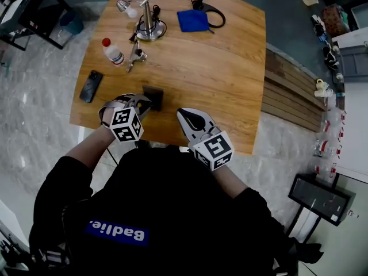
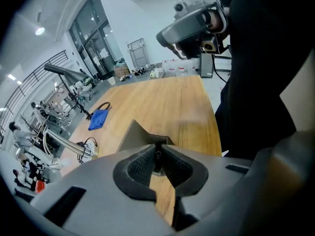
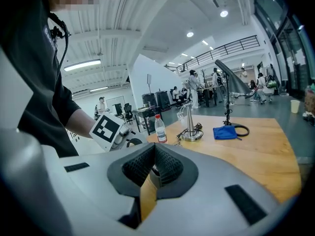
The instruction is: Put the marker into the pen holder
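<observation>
The pen holder (image 1: 154, 98) is a small dark square box near the wooden table's front edge; in the left gripper view it shows as a grey angular box (image 2: 132, 136) just beyond the jaws. My left gripper (image 1: 143, 102) (image 2: 157, 150) sits right beside the holder's left side, shut on a thin dark marker (image 2: 157, 155) of which only a sliver shows between the pads. My right gripper (image 1: 183, 115) (image 3: 154, 149) hovers to the holder's right, shut with nothing in it. The left gripper's marker cube (image 3: 106, 128) shows in the right gripper view.
On the table (image 1: 218, 79) lie a black phone (image 1: 91, 86), a small bottle with a red cap (image 1: 112, 51), a metal stand with cables (image 1: 149, 25) and a blue cloth (image 1: 192, 20) at the far side. The person's body is close against the front edge.
</observation>
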Tool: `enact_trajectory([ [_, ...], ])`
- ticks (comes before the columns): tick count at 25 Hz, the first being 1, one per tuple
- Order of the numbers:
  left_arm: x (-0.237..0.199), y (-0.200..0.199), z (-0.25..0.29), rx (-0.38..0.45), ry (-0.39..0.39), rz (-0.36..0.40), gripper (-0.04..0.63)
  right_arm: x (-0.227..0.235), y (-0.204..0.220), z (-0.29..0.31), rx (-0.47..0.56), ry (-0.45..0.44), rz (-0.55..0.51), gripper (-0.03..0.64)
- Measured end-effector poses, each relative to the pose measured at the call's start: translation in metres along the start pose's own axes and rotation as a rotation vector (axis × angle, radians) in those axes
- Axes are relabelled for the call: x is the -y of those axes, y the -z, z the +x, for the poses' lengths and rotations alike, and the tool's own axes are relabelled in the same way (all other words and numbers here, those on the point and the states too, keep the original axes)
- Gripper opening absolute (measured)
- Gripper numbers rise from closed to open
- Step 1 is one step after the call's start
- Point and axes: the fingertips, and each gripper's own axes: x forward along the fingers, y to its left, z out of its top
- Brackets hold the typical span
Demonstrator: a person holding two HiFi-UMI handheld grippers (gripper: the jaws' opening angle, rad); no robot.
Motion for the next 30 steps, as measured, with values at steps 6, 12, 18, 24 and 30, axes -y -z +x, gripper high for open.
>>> enact_trajectory([
  [6,0.008,0.004,0.014,-0.063,0.030,0.073,0.043,0.003,0.001,0.000,-0.003,-0.008,0.005,0.006],
  [12,0.010,0.012,0.022,-0.110,0.072,0.106,0.043,0.003,0.002,0.000,-0.004,-0.005,0.008,0.005],
  [18,0.010,0.012,0.028,-0.111,0.098,0.118,0.044,0.002,0.002,0.001,-0.005,-0.004,0.008,0.006],
  [24,0.014,0.011,0.026,-0.101,0.103,0.145,0.049,-0.002,0.000,0.001,-0.002,-0.001,0.005,0.006],
  [30,0.006,-0.002,0.001,-0.027,0.082,0.045,0.074,-0.007,-0.002,0.005,0.003,-0.011,-0.004,0.006],
])
